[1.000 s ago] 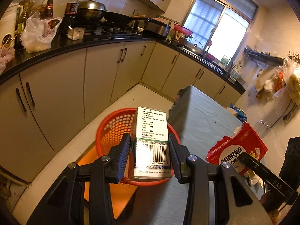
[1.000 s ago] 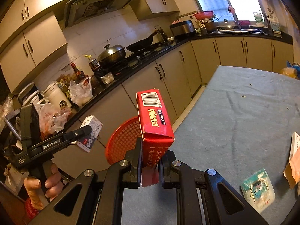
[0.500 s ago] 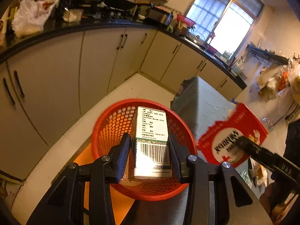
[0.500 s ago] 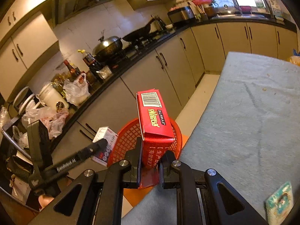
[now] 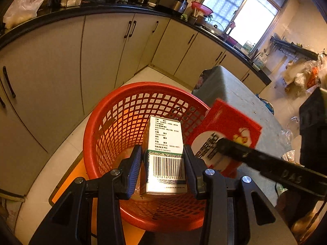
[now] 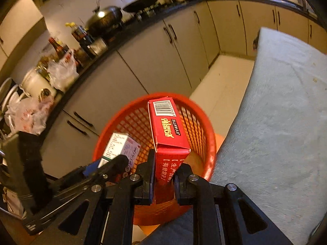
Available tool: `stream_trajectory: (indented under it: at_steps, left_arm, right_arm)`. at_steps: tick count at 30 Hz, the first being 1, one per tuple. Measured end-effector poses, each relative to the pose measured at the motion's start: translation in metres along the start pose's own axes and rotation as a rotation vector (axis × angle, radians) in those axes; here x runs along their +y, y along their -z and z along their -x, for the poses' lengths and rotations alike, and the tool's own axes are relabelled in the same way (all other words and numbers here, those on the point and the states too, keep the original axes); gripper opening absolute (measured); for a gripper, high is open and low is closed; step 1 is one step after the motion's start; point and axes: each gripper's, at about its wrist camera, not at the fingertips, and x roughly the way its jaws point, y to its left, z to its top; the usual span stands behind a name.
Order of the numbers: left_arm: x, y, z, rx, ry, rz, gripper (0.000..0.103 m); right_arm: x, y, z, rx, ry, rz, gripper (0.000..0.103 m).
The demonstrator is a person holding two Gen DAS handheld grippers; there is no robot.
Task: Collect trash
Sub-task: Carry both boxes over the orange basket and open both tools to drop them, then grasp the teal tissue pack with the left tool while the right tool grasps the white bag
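Observation:
My left gripper is shut on a white and green medicine box and holds it over the red mesh basket on the floor. My right gripper is shut on a red box and holds it over the same basket. The red box also shows in the left wrist view, at the basket's right rim. The white box also shows in the right wrist view, left of the red box.
The grey-covered table stands right of the basket. Beige cabinets under a black counter run along the far side. An orange mat lies under the basket. Bags and clutter sit at the far right.
Both grippers have moved forward and down with their boxes, from beside the table to right over the basket. The two boxes have come closer together.

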Motion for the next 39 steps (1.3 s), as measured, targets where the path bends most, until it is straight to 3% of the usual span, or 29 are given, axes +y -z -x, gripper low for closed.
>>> stream_trajectory:
  at_steps: [3,5,7,12,24,31,39]
  left_arm:
    - [0.002,0.000,-0.004,0.006,-0.006,0.003,0.039]
    - [0.001,0.000,-0.007,0.011,-0.011,0.001,0.039]
    - [-0.002,0.002,-0.009,0.004,-0.027,-0.008,0.039]
    - [-0.005,0.000,-0.008,-0.003,-0.030,-0.003,0.053]
    - [-0.027,0.010,0.025,-0.077,-0.034,-0.050,0.060]
    - [-0.070,0.031,0.049,-0.123,-0.014,-0.139,0.064]
    - [-0.128,0.052,0.046,-0.088,0.052,-0.226,0.065]
  right_arm:
    - [-0.006,0.001,-0.007,0.015,0.000,-0.015,0.023]
    - [-0.007,0.000,-0.007,0.007,0.004,-0.019,0.044]
    - [-0.008,-0.001,-0.004,-0.013,0.000,-0.019,0.049]
    - [-0.006,0.000,0.007,-0.037,-0.003,-0.024,0.049]
    - [-0.029,0.017,0.077,-0.177,0.031,-0.074,0.049]
    - [-0.046,0.043,0.116,-0.233,0.059,-0.094,0.051]
    - [-0.076,0.080,0.158,-0.280,0.080,-0.124,0.051]
